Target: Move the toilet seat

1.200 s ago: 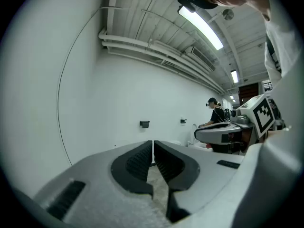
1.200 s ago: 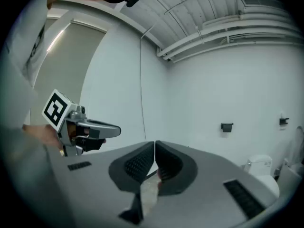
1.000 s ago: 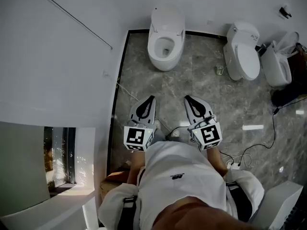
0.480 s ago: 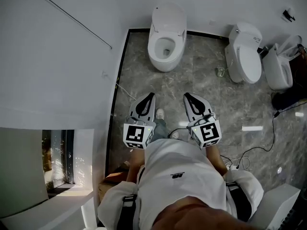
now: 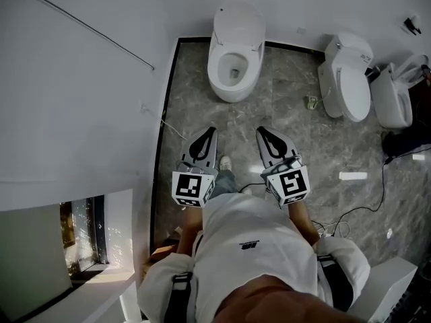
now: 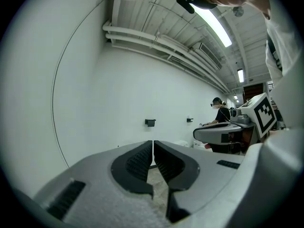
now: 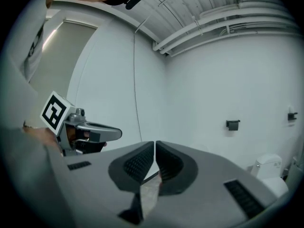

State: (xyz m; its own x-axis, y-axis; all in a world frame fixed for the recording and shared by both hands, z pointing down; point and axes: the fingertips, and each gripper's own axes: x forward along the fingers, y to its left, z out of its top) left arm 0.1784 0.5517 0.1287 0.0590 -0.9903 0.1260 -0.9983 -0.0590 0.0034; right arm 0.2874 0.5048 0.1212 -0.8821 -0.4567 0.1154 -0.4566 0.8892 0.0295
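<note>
White toilet (image 5: 234, 52) stands uncovered; well short of it, left tongs (image 5: 211, 132) and right tongs (image 5: 261, 132) both pressed together, holding nothing.

Hands hidden beneath left gripper (image 5: 213, 130) and right gripper (image 5: 259, 130). Floor object (image 5: 310, 101) beside middle toilet (image 5: 349, 79): too small to identify. Dark bundle (image 5: 406, 142) cut by right edge.
</note>
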